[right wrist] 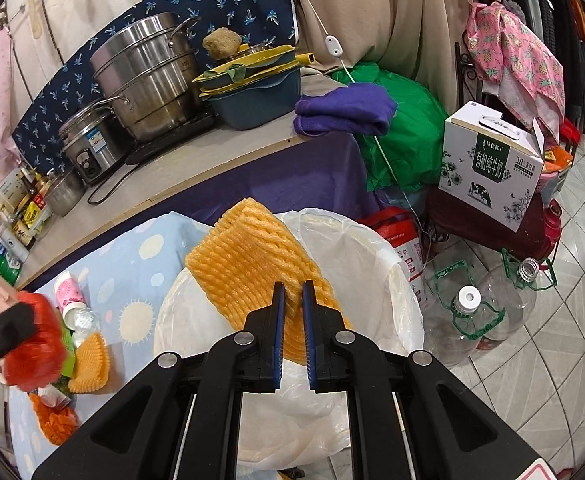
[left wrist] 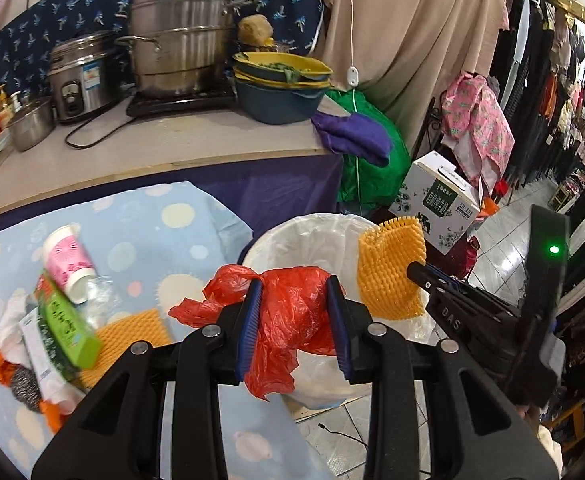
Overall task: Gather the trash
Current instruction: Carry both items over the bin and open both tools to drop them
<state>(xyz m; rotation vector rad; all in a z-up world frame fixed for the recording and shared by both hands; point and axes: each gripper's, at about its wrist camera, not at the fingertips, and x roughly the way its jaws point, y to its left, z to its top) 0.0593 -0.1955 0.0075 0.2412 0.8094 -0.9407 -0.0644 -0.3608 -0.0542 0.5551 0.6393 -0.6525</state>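
Note:
My left gripper (left wrist: 295, 288) is shut on a crumpled red plastic bag (left wrist: 292, 312), held above the near rim of a white-lined trash bin (left wrist: 292, 236). My right gripper (right wrist: 293, 292) is shut on an orange foam fruit net (right wrist: 252, 264) and holds it over the bin (right wrist: 372, 264). The net (left wrist: 390, 272) and right gripper (left wrist: 416, 270) also show in the left wrist view. The left gripper with the red bag (right wrist: 36, 344) shows at the left edge of the right wrist view. More trash lies on the blue spotted cloth (left wrist: 144, 220): a pink cup (left wrist: 68, 260), a green pack (left wrist: 70, 324), another foam net (left wrist: 132, 332), a steel scourer (left wrist: 24, 388).
A counter (left wrist: 152, 152) behind holds steel pots (left wrist: 180, 40), a rice cooker (left wrist: 80, 76) and stacked basins (left wrist: 280, 88). A milk carton box (right wrist: 492, 168), a green bag (right wrist: 408, 128) and empty clear oil bottles (right wrist: 476, 316) stand on the tiled floor right of the bin.

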